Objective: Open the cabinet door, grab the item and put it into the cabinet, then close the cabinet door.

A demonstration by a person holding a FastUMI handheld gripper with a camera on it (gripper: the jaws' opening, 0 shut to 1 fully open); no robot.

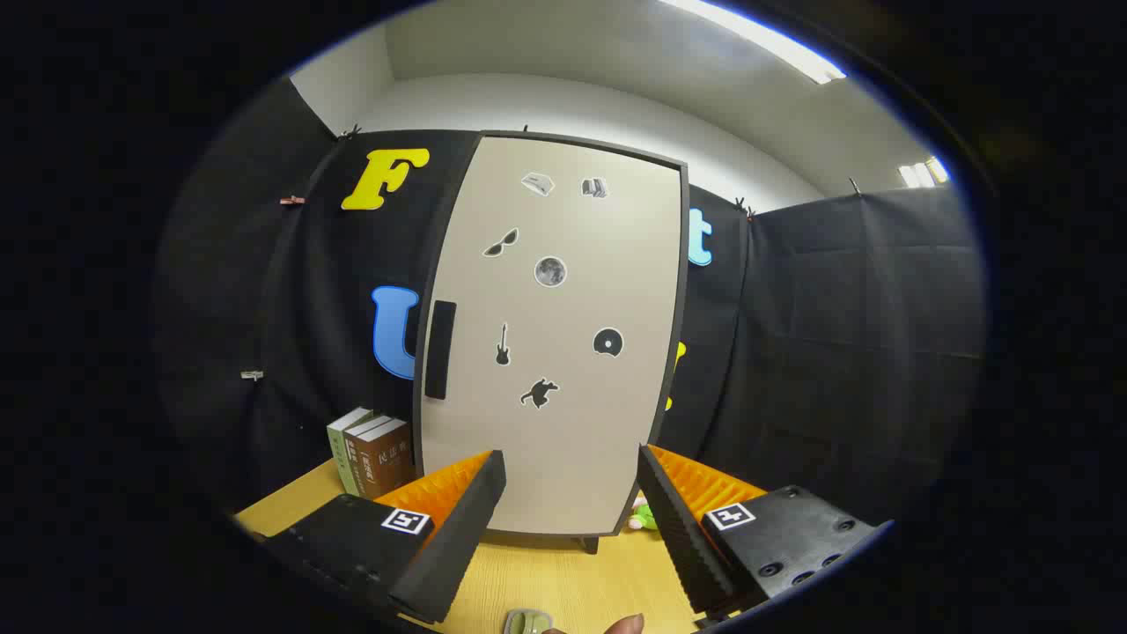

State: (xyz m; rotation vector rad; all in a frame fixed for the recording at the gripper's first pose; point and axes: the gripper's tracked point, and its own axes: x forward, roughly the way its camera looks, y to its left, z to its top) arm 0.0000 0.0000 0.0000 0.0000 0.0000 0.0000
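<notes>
A tall cabinet stands on the wooden table straight ahead of my fingers, its beige door (563, 352) shut and covered with several small stickers. A dark vertical handle (439, 350) sits on the door's left edge. My gripper (570, 480) is open, its fingers spread wide in front of the lower part of the door, with nothing between them. A small green and pink item (644, 516) peeks out by the cabinet's lower right corner, just beyond the right finger and mostly hidden.
Two or three upright books (371, 460) stand left of the cabinet against the black cloth wall. The yellow wooden table (563, 581) runs under the fingers. A small pale object (526, 622) and a fingertip (627, 625) of a person show below the fingers.
</notes>
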